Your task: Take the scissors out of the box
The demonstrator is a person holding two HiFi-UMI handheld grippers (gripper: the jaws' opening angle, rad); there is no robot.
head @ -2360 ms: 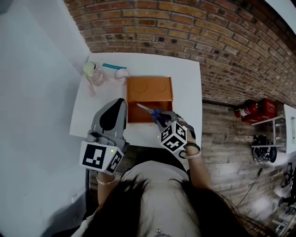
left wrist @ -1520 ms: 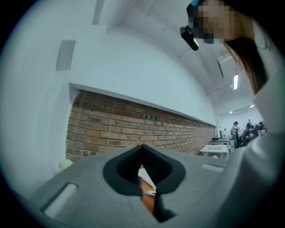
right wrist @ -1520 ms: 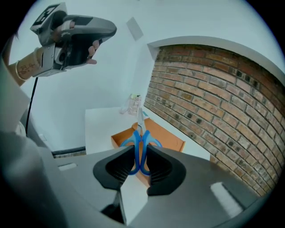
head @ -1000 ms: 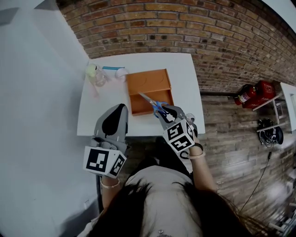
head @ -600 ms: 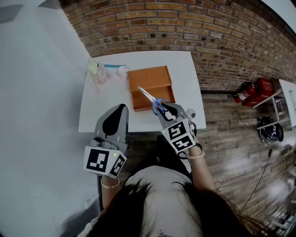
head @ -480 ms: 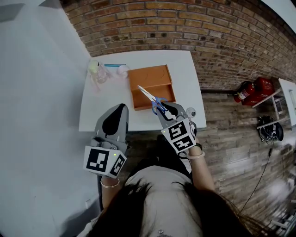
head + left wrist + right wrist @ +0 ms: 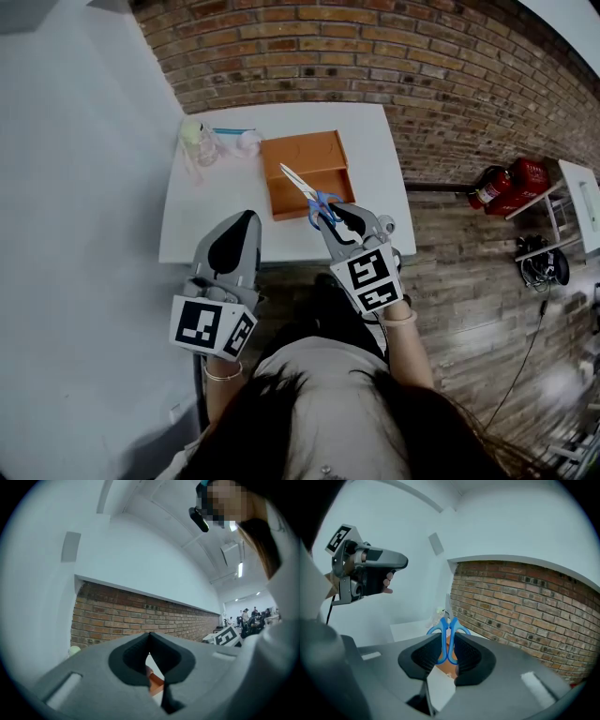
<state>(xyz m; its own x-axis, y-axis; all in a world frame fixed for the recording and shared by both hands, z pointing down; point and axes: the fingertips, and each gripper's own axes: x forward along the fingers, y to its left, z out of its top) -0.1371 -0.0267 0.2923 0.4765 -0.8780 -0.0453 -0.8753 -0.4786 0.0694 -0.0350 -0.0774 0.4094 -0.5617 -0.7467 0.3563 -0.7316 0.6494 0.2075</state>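
Note:
The blue-handled scissors (image 7: 322, 206) hang in the air over the near edge of the orange box (image 7: 305, 155), blades pointing up and away toward the box. My right gripper (image 7: 334, 217) is shut on the blue handles. In the right gripper view the scissors (image 7: 449, 626) stand upright between the pads, with the blades above them. My left gripper (image 7: 246, 217) floats at the table's near edge, left of the box, jaws together and holding nothing. In the left gripper view a sliver of the orange box (image 7: 155, 680) shows through the slit below the left gripper (image 7: 150, 637).
The white table (image 7: 380, 159) stands against a brick wall. At its far left corner are a clear bottle with a pale green cap (image 7: 198, 142), a small white-pink item (image 7: 248, 141) and a blue stick (image 7: 230, 132). A red fire extinguisher (image 7: 502, 186) lies on the floor to the right.
My right gripper has risen with the scissors, lifting them up out of the box and toward me. The left gripper looks the same in the head view.

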